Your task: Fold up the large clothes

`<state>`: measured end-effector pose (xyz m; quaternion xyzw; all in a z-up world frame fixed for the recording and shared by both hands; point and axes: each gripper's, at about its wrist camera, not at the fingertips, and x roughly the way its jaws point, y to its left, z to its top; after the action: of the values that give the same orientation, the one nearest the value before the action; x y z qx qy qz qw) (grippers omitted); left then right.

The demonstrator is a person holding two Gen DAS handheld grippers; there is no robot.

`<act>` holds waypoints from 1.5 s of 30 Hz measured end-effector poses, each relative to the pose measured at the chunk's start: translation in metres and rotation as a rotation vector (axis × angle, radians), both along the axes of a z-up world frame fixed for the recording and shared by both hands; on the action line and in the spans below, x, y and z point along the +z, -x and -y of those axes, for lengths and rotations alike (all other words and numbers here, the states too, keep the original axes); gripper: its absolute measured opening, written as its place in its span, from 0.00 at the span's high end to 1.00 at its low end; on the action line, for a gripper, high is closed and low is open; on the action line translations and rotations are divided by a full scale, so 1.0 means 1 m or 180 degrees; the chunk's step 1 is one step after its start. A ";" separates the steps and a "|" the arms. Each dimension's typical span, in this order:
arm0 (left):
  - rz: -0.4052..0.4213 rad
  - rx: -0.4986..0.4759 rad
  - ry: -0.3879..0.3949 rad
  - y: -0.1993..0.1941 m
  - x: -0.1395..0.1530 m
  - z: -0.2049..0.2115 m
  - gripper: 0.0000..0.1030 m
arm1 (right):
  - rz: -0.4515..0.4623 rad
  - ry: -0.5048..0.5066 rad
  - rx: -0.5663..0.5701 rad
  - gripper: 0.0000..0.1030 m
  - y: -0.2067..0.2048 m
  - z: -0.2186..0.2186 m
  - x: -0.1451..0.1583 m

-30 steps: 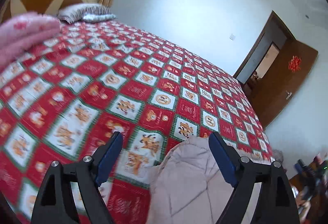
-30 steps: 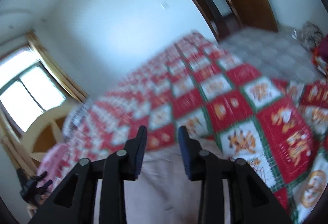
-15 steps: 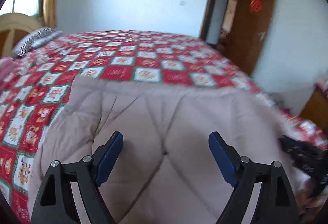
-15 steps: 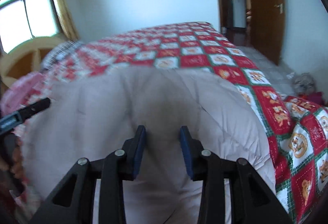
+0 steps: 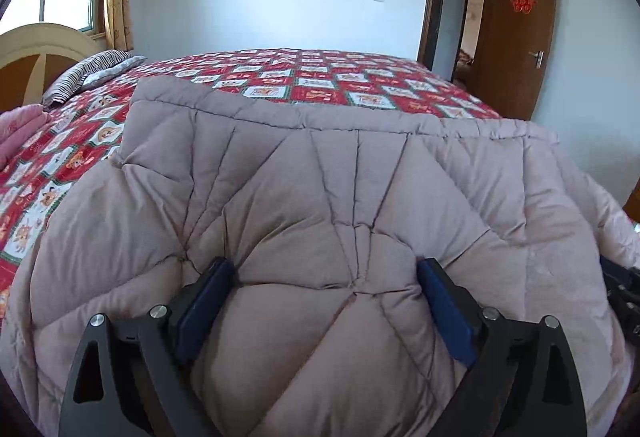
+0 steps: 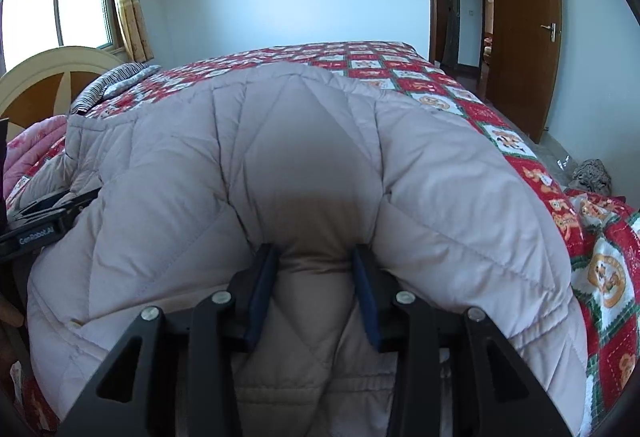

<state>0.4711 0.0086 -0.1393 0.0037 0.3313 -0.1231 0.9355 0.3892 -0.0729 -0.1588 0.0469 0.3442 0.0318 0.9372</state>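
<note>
coat (image 5: 340, 205): matt quilted cloth | bedspread (image 5: 320, 77): printed cloth | door (image 6: 524, 21): glossy wood

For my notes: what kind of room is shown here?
Most likely a home bedroom: a large bed with a headboard, a striped pillow, and a wooden door.

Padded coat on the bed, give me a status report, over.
Left claw wide, coat bunched between its fingers. Right claw shut on coat. Coat on red bedspread. Nothing in the way.
</note>
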 end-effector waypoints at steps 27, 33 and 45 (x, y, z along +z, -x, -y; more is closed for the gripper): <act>-0.0047 -0.0182 0.0275 0.030 0.026 -0.037 0.08 | -0.0230 -0.0555 0.0458 0.99 -0.043 -0.084 -0.012; 0.0080 0.0549 0.0743 0.120 0.041 -0.168 0.08 | -0.0186 -0.0601 0.0467 0.99 -0.042 -0.082 -0.011; -0.0201 0.0792 0.1640 0.143 -0.005 -0.187 0.08 | 0.0277 -0.0789 0.0552 0.93 0.021 -0.094 0.064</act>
<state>0.3282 0.1957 -0.1442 -0.2786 0.3161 -0.0876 0.9027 0.3678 0.0214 -0.0948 0.1309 0.2995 0.1568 0.9320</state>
